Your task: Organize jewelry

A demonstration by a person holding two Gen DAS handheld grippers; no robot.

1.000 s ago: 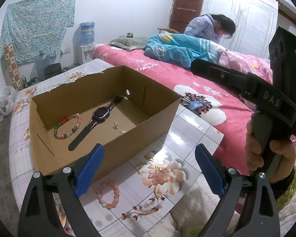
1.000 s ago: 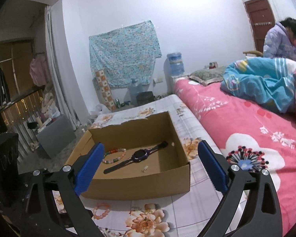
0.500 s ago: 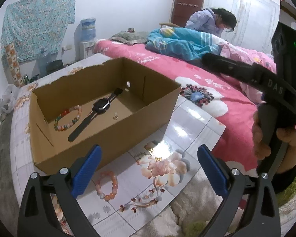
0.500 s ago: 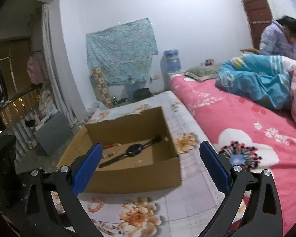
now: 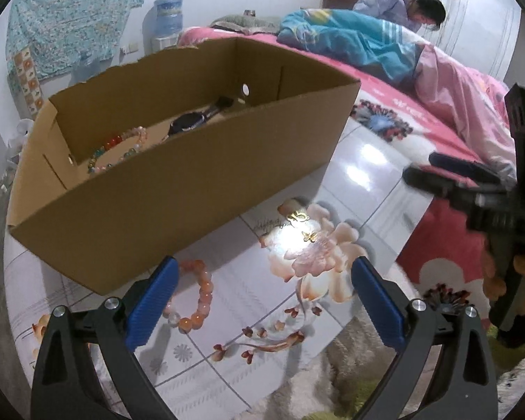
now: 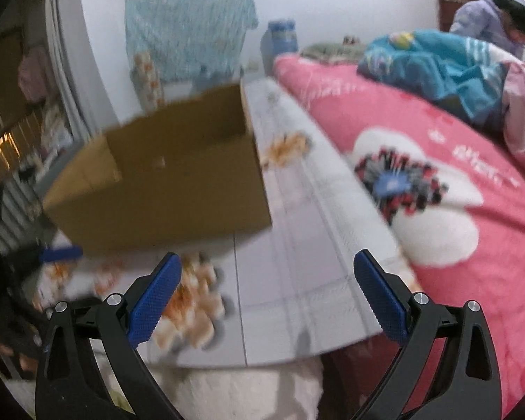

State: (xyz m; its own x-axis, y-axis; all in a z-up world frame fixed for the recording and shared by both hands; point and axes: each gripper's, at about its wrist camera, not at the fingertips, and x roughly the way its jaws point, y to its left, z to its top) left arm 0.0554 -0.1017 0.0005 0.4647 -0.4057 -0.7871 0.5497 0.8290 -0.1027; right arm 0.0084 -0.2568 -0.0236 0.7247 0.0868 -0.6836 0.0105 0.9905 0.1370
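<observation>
1. The bed (image 5: 437, 133), under a pink floral cover, runs along the right edge of the table; a person (image 5: 402, 3) bends over it at the far end, and a blue patterned cloth (image 5: 70, 17) hangs on the white wall.
2. The table (image 5: 367, 161) has a glossy floral tiled top that throws glare, with its near edge just ahead of both tools.
3. The cardboard box (image 5: 178, 182) sits toward the table's left and far side and already holds a multicoloured bead bracelet (image 5: 119, 150) and a dark watch (image 5: 192, 120).
4. The left gripper (image 5: 262, 301) hangs low over the near edge, jaws spread wide and holding nothing.
5. The right gripper (image 6: 267, 301) is likewise spread and empty; its view is badly smeared, so it probably sits over the near right edge.
6. The orange bead bracelet (image 5: 196, 294) lies outside the box near the near edge, touching or just beside the left tool's left finger (image 5: 150, 304).
7. Two small gold pieces (image 5: 302, 225), apparently earrings, lie on the printed flower, in the glare.
8. Risks: beads may roll from a pinch on the slick top and slide off the near edge; the tiny gold pieces, flat and hard to see against the print, could be flicked onto the rug.
</observation>
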